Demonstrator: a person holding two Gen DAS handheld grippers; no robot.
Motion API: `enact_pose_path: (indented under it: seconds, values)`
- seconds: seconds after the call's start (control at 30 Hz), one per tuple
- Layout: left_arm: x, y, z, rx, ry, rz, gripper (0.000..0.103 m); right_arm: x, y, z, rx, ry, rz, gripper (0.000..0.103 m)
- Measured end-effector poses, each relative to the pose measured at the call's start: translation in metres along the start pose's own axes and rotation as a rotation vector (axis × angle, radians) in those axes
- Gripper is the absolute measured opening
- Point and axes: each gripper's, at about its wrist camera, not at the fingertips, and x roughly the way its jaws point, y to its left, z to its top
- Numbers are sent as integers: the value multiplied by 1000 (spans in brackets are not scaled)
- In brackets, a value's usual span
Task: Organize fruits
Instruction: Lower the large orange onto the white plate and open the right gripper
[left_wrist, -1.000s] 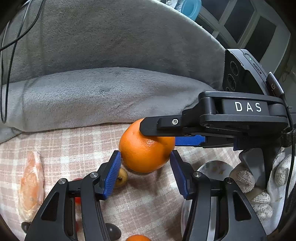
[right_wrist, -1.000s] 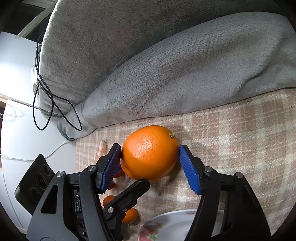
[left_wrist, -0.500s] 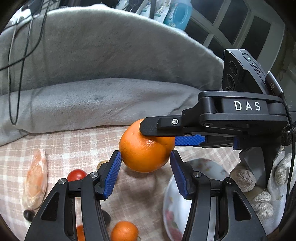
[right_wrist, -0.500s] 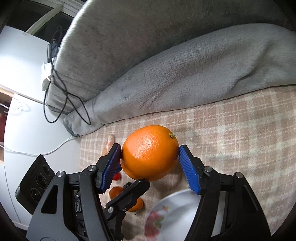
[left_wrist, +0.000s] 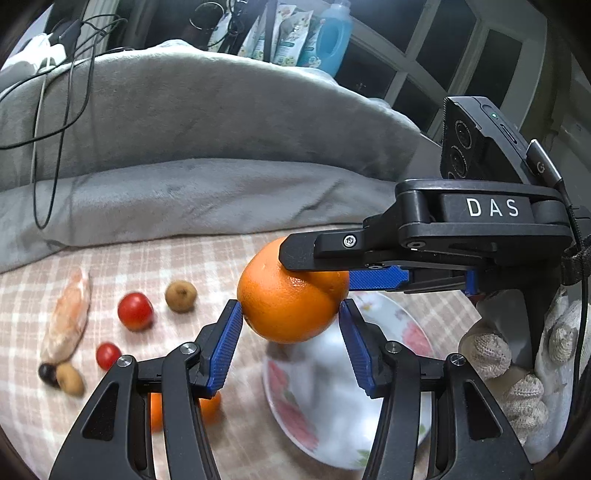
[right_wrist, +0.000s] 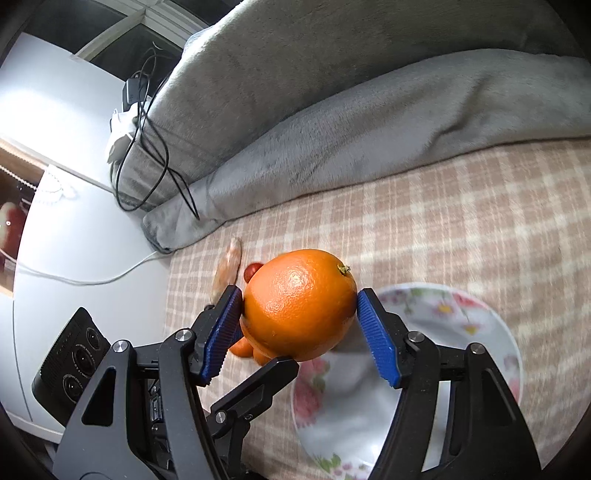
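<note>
While both tongs clamp the large round orange (left_wrist: 291, 306) in the air above the near-right floral white plate (left_wrist: 388, 321), the sound move is to bring it straight down over the plate's middle, hands level, and free 1 pair only once the fruit rests. The left tongs (left_wrist: 291, 315) press its 2 sides; the right tongs (right_wrist: 299, 314) grip it crosswise, both blue pads touching peel. Its skin is glossy and dimpled, with a small green stem nub on the upper right. On the checked bedcover (left_wrist: 129, 266) lie a red tomato (left_wrist: 135, 311) and a brown longan (left_wrist: 180, 295), left of the plate.
</note>
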Motion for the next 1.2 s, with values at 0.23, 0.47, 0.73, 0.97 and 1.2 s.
enact_pose_path:
  seconds: [0.23, 0.47, 0.73, 0.97, 1.2]
  values:
    - [-6, -23, -27, 3, 6, -20, 52, -14, -12, -24, 25, 5, -4, 68]
    - [-2, -30, -46, 5, 51, -69, 48, -23, -27, -41, 42, 4, -38, 67]
    - [-22, -41, -53, 27, 32, -82, 44, -68, -23, -50, -55, -135, -108, 67]
    - [-49, -33, -63, 32, -4, -19, 44, -77, -17, -57, -140, -203, -184, 68]
    - [-69, -20, -63, 19, -52, 52, 46, -78, 9, -65, -282, -278, -259, 76]
